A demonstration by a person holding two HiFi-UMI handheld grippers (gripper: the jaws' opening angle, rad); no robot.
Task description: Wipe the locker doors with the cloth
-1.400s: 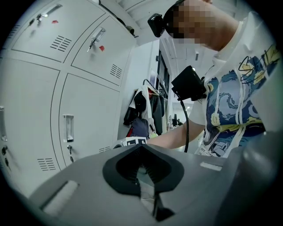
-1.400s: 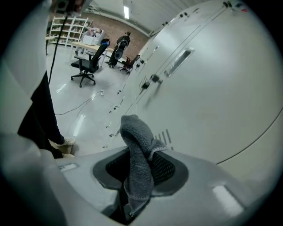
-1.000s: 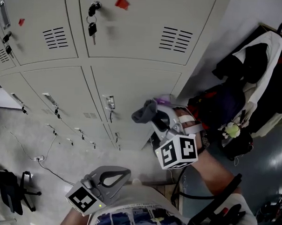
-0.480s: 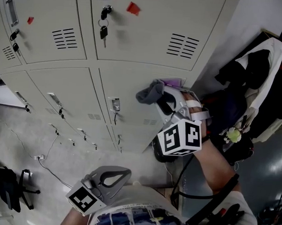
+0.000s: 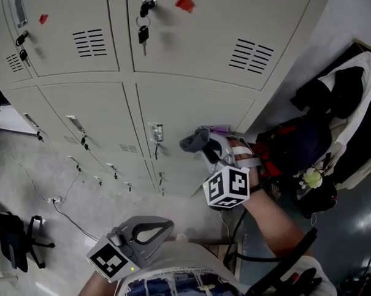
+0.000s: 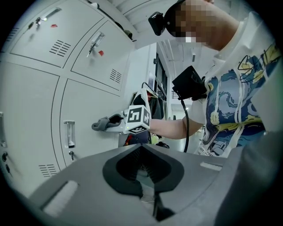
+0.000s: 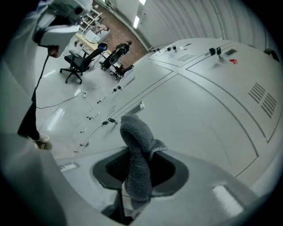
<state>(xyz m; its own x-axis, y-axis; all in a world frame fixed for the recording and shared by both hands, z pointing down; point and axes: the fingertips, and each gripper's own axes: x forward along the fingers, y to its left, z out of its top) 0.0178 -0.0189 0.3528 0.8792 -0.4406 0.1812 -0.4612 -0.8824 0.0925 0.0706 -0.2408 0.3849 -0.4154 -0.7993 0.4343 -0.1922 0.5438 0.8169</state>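
Note:
My right gripper [image 5: 204, 148] is shut on a grey fleecy cloth [image 5: 194, 141] and holds it against the beige lower locker door [image 5: 193, 111], just right of that door's latch [image 5: 155, 132]. In the right gripper view the cloth [image 7: 135, 141] stands up out of the shut jaws with the door [image 7: 199, 119] close behind it. My left gripper [image 5: 146, 232] hangs low by the person's body, shut on nothing. The left gripper view shows the shut gripper [image 6: 140, 148] below, and the right gripper's marker cube [image 6: 138, 119] and cloth [image 6: 101, 124] at the door.
Keys [image 5: 143, 33] hang from the upper door's lock beside a red tag [image 5: 184, 2]. Dark clothes and bags [image 5: 334, 114] pile up right of the lockers. An office chair [image 5: 9, 244] and a floor cable [image 5: 54, 200] lie at the lower left.
My right gripper carried the cloth up the locker door and back down to beside the latch. The left gripper has stayed where it was.

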